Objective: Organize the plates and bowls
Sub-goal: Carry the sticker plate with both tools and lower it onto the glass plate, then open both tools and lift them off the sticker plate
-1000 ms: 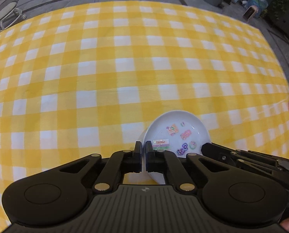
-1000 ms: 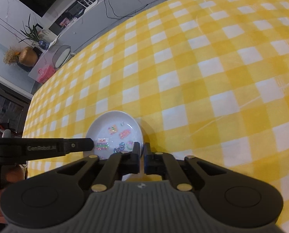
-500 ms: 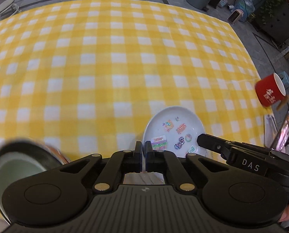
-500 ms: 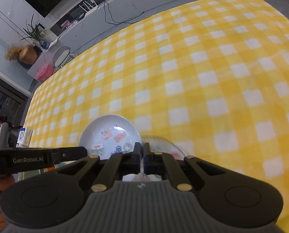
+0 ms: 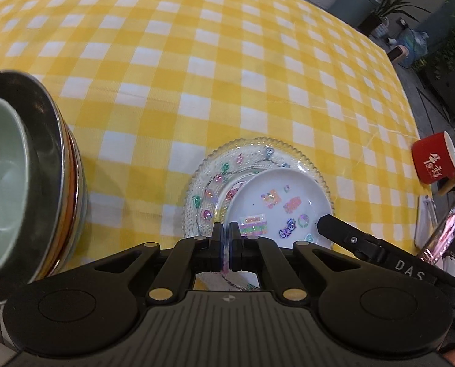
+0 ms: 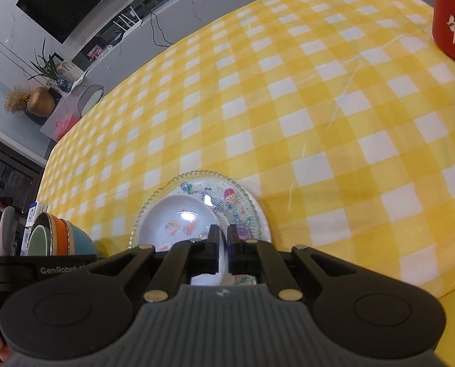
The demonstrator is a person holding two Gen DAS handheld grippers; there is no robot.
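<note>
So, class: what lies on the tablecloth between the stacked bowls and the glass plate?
Nothing: in the left wrist view, only bare yellow-checked tablecloth separates the stacked bowls from the glass plate.

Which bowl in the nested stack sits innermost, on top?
The pale green bowl. It nests inside the dark metal bowl, with orange and blue bowls underneath.

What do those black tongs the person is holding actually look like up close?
Both the left tongs and right tongs are matte black plastic: two narrow fingers on angled linkage arms with brass-coloured pivot pins, round discs either side, and a ribbed grey body. White lettering reads "DAS" on one side and "GenRobot" on the other. No cables or sleeves show.
</note>
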